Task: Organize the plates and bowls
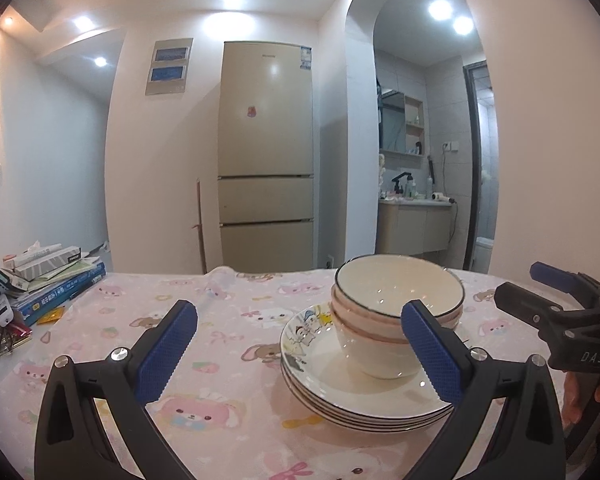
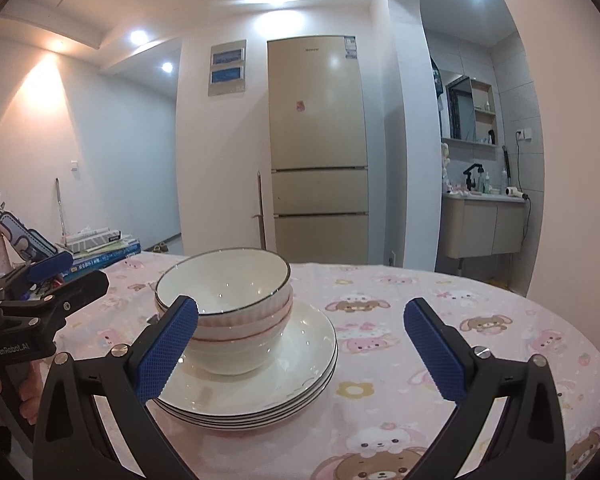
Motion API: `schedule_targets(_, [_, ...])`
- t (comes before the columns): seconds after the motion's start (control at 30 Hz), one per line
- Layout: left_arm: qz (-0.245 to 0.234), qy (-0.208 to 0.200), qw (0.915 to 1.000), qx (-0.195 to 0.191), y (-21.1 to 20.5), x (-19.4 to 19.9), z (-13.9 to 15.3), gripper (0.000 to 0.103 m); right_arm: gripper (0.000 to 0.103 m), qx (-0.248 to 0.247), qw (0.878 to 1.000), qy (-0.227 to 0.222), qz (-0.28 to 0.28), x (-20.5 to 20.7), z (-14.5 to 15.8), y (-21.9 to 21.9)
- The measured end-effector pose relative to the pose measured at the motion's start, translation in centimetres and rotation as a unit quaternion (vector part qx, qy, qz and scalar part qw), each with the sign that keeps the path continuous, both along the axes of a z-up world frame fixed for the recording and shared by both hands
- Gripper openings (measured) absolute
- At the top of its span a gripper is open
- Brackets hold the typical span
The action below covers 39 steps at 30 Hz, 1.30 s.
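Note:
A stack of white bowls [image 1: 396,304] stands on a stack of white plates [image 1: 340,392] on the table; the top plate has a cartoon print. In the right wrist view the bowls [image 2: 228,296] and the plates [image 2: 284,384] sit left of centre. My left gripper [image 1: 300,348] is open and empty, just short of the stack, which lies toward its right finger. My right gripper [image 2: 300,348] is open and empty, with the stack toward its left finger. Each gripper shows in the other's view: the right one [image 1: 540,292] and the left one [image 2: 60,272].
The round table has a pink cartoon cloth [image 1: 228,360]. Books and clutter [image 1: 48,280] lie at its far left edge. A fridge [image 1: 266,152] stands behind the table, and a bathroom vanity [image 1: 416,220] shows through an arch on the right.

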<state>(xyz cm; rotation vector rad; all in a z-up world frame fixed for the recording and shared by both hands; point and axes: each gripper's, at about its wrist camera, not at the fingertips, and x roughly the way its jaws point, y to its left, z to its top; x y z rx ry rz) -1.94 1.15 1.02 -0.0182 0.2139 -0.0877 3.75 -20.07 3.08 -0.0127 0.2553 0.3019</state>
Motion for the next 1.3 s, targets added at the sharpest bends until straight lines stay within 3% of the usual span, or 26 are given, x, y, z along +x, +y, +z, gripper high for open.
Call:
schedule_targets(0.17, [0.019,0.036,0.9992,-0.004,0.51,1.12,-0.55,0.103,0.103,-0.019,1.0,0.022,0.003,0.5,-0.55,0.68])
schedule_targets(0.57, [0.02,0.033,0.9993,0.001,0.05,0.27,-0.51,0.103,0.103,-0.021,0.999,0.028,-0.03,0.5,-0.66,0.38])
schedule_targets(1.3, [0.019,0.035,0.9991,0.01,-0.21,0.64,-0.34,0.103,0.103,-0.019,0.999,0.03,-0.025,0.61,-0.59,0.35])
